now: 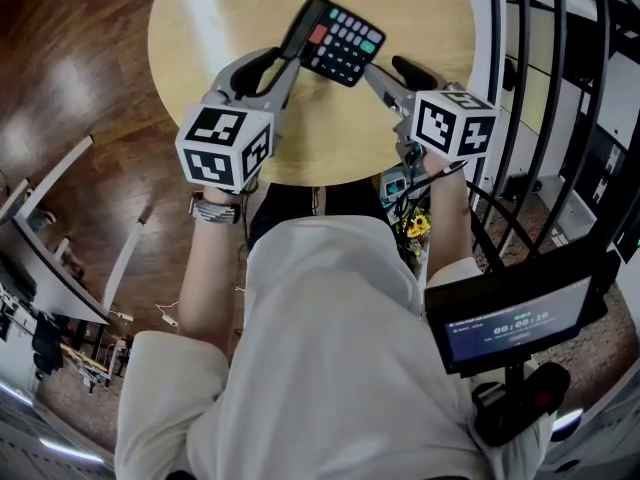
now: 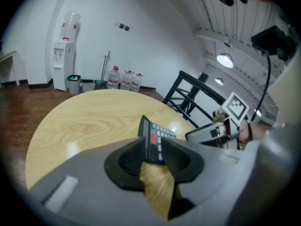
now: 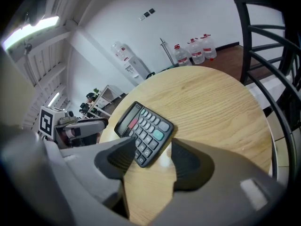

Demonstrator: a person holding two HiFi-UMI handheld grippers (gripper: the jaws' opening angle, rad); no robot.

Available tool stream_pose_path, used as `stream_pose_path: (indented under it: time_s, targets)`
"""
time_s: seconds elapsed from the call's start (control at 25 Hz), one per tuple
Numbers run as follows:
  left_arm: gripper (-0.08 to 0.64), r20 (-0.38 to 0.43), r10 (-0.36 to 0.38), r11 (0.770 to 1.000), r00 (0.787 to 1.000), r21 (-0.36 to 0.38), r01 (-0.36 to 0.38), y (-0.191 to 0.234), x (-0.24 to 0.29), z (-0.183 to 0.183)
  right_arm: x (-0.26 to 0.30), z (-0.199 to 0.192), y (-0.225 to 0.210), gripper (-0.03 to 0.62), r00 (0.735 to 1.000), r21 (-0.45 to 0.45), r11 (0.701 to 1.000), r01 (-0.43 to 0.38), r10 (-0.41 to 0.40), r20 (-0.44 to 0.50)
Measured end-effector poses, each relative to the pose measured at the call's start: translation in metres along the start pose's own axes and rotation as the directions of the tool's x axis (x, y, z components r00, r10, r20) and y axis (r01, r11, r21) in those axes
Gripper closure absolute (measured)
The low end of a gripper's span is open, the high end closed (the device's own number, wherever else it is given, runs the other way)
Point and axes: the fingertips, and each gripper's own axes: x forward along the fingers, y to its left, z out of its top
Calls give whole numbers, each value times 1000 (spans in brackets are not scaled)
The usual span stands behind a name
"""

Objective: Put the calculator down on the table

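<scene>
A black calculator (image 1: 338,40) with grey keys, one red and one green, rests on the round pale wooden table (image 1: 220,18). My left gripper (image 1: 285,63) is at the calculator's left end. In the left gripper view the calculator (image 2: 153,138) looks tilted on edge between the wide-apart jaws of my left gripper (image 2: 153,157), with wood showing under them. My right gripper (image 1: 388,68) stands open at the calculator's right near corner. In the right gripper view that corner of the calculator (image 3: 143,132) reaches between the jaws of my right gripper (image 3: 153,161).
A black metal chair frame (image 1: 540,88) stands close to the table's right side. A dark screen (image 1: 515,318) sits low at the right. Water bottles (image 2: 124,79) and a dispenser (image 2: 63,65) stand by the far wall. Brown wooden floor surrounds the table.
</scene>
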Motion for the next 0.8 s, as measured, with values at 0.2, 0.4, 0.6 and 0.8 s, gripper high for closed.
stream_pose_path:
  time_s: [0.2,0.4,0.6,0.8]
  targets:
    - [447,58,29,997,998,76,-34,-32,-30,13,-44,0,18,354,996,-41,999,27,-23,91]
    - [492,131,43,991,990,119,-59,-48,-54,39,-85,19,28,417,971,-67,991,116,-99,216]
    - [542,228,44,983,973,164,-83,-60,-75,61,-120,40,42,519,935,-111,978,174,-129,329]
    - [552,285,23,973,958,213,-87,-70,-95,70,-148,49,58,542,895,-139,964,227,-150,421]
